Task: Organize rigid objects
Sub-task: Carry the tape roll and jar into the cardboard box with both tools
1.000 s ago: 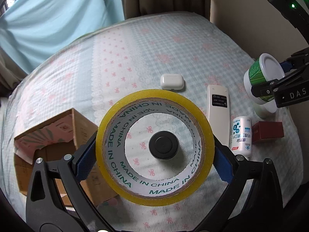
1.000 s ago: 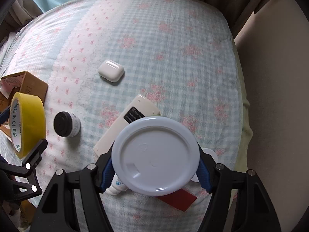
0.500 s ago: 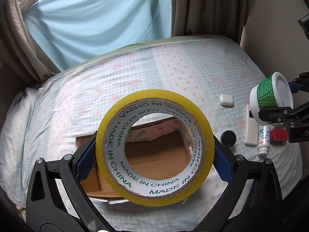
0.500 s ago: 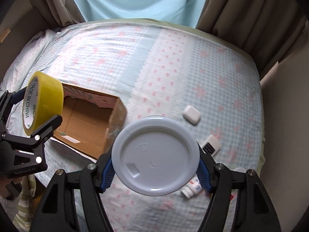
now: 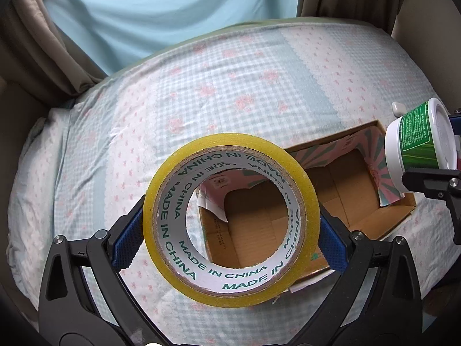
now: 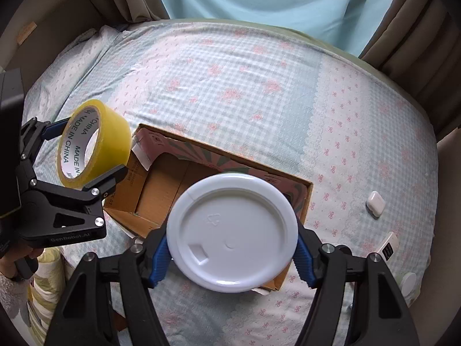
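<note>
Two loaded tools hover over box (image 6: pixel 306 199); earbud case (image 6: pixel 375 203) lies beside.

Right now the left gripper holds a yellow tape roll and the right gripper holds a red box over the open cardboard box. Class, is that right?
Not quite. The right gripper holds a white-lidded tub, as the right wrist view shows. The left gripper does hold the yellow tape roll over the cardboard box.

The tape roll (image 5: pixel 230 170) is see-through yellow with a white core printed in green letters. The tub (image 5: pixel 415 141) has a green label, white body and a plain white lid (image 6: pixel 232 236). The box (image 6: pixel 161 184) is brown cardboard with pink-and-green striped flaps. The bedsheet (image 6: pixel 245 86) is pale blue gingham with pink flowers and bows. Each hand-held gripper is black with blue pads (image 5: pixel 126 239).
</note>
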A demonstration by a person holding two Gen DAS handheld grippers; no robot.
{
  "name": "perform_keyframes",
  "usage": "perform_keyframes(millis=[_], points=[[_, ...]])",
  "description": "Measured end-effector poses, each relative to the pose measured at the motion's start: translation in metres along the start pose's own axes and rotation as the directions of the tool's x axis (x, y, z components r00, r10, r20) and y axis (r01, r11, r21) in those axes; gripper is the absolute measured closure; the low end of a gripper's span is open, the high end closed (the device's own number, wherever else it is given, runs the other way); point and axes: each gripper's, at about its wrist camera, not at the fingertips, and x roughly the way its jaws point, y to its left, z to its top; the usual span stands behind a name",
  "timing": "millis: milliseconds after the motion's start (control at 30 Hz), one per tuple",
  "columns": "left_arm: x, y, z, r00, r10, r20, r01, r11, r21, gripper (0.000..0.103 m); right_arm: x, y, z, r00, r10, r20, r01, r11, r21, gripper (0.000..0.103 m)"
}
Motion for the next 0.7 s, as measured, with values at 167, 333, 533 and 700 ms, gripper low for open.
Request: perform_keyframes(millis=[167,333,533,700], points=[[0.049,0.003,-0.002,0.996,-0.043,-0.076,0.046,0.998,0.03,0.003,0.048,0.016,0.003,0.998,-0.018,-0.066,0.016,0.999,-0.036,0.037],[0.091,-0.019,-0.004,0.986,-0.085,-0.143,0.102,0.988,0.118,0.003,0.092,0.014,-0.003,0.992,-0.028,-0.127,0.023,0.999,-0.044,0.037],[0.142,-0.055,-0.017,0.964,-0.115,-0.242,0.174,0.954,0.242,0.003,0.142,0.007,-0.024,0.982,-0.017,-0.187,-0.002,0.995,-0.101,0.037],[0.167,-0.068,-0.024,0.953,-0.108,-0.281,0.188,0.943,0.275,0.003,0.161,-0.002,-0.039,0.973,-0.023,-0.231,0.002,0.996,-0.09,0.037]])
